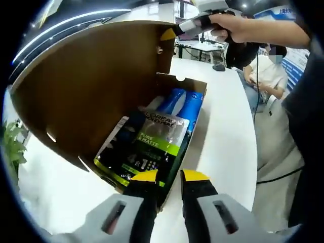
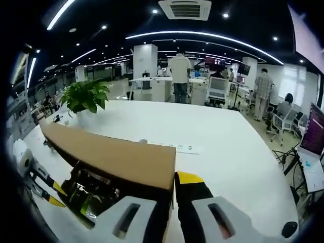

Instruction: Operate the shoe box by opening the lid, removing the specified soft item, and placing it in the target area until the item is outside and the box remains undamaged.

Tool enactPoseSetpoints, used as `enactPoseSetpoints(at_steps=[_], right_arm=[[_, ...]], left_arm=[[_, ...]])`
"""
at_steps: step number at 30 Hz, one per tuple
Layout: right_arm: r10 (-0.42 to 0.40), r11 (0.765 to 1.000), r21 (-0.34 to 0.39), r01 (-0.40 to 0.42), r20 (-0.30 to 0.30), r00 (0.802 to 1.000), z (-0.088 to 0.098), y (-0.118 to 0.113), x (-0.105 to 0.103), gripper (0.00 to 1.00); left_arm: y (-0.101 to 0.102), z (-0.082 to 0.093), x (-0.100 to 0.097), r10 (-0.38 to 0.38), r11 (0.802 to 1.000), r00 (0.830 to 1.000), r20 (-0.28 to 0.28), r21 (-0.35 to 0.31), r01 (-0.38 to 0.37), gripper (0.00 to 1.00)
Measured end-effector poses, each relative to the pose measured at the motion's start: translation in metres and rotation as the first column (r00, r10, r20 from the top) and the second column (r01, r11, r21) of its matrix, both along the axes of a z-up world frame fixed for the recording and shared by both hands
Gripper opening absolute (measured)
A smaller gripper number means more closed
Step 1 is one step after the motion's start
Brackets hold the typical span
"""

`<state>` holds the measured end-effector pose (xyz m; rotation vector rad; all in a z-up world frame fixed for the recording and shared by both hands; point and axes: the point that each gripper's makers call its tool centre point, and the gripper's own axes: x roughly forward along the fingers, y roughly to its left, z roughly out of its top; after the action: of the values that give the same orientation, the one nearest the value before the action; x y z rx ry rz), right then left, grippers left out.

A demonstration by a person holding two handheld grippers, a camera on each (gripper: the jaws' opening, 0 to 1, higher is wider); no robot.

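The lid (image 1: 91, 86) is pinched by the right gripper (image 2: 169, 185); if yanked, cardboard tears, while the left gripper (image 1: 168, 177), jaws narrowly parted, nears the pouch (image 1: 147, 144)

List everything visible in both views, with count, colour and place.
Box: one, brown cardboard, on the table, open.
Lid: one, brown, raised, its edge pinched by the right gripper.
Pouch: one, black and green, lying on top inside the box.
Tubes: two, blue, in the box behind the pouch.
Table: one, white, under the box.
Plant: one, green, at the table's far end.
Power strip: one, white, on the table past the lid.
People: several, standing or seated in the background.
Left gripper: yellow-tipped jaws apart at the box's near end.
Hand: one, holding the right gripper.
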<state>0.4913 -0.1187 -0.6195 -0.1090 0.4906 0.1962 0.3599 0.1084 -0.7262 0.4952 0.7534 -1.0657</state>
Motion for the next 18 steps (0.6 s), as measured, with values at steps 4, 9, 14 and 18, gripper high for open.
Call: enactPoseSetpoints(at_steps=[4, 9, 14, 18], right_arm=[[0.002, 1.000, 0.003, -0.002, -0.001, 1.000, 0.001, 0.000, 0.002, 0.00], [0.008, 1.000, 0.001, -0.008, 0.005, 1.000, 0.001, 0.000, 0.004, 0.00], [-0.002, 1.000, 0.010, 0.002, 0.014, 1.000, 0.001, 0.000, 0.006, 0.00], [-0.002, 1.000, 0.026, 0.002, 0.004, 1.000, 0.002, 0.000, 0.008, 0.00]], left_arm=[[-0.004, -0.004, -0.002, -0.030, 0.999, 0.999, -0.045, 0.009, 0.031, 0.15], [-0.006, -0.009, -0.001, -0.057, 0.998, 0.996, -0.067, 0.031, 0.059, 0.16], [-0.012, -0.017, -0.004, -0.101, 0.990, 0.986, -0.129, 0.080, 0.112, 0.08], [-0.015, -0.030, -0.006, -0.132, 0.979, 0.981, -0.146, 0.139, 0.152, 0.07]])
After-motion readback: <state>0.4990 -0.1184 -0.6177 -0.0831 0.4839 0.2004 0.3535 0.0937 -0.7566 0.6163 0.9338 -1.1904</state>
